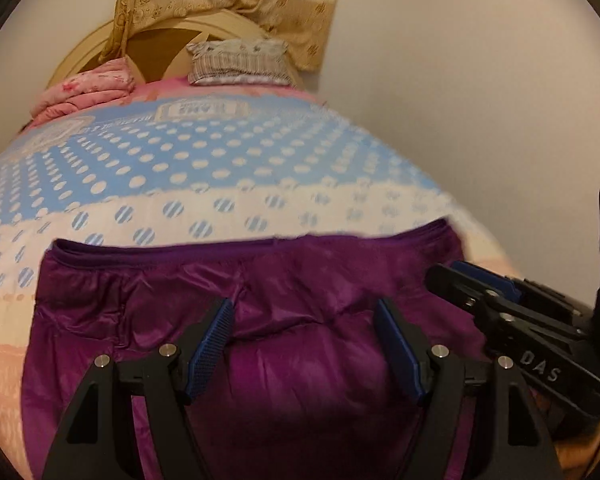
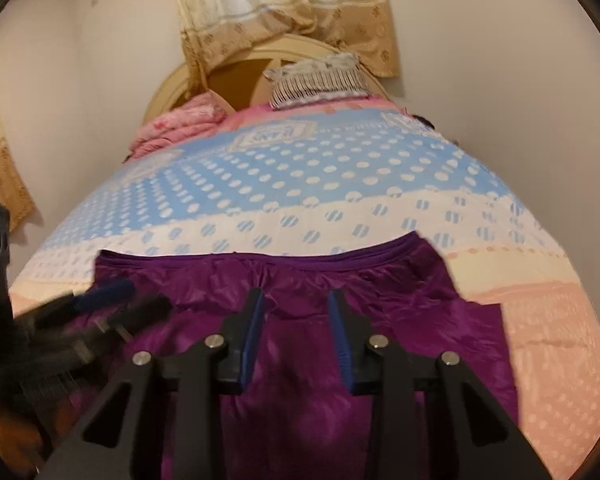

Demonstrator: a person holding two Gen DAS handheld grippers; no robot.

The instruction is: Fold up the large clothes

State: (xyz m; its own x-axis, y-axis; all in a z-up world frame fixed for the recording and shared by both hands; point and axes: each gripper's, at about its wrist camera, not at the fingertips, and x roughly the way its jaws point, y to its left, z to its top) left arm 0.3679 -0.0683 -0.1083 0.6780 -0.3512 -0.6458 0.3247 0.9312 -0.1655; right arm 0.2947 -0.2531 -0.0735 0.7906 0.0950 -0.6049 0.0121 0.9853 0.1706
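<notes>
1. Lying flat on the near end of the bed (image 2: 340, 184), the purple garment (image 1: 284, 300) has its banded edge (image 1: 172, 254) on the far side, across the dotted bedspread
2. Looking shiny and thin, the fabric is probably light, limp and slippery, so pads may slide off a single layer
3. The banded edge or a corner seems the firmest place to pinch, since the cloth is thicker there
4. The left gripper (image 1: 304, 344) hovers over the cloth with jaws wide apart and nothing in them; the right gripper (image 2: 296, 340) has a narrower gap, also empty
5. The garment's near part is cut off behind the grippers, so its full shape and kind cannot be told; motion blur smears the left gripper in the right wrist view
</notes>
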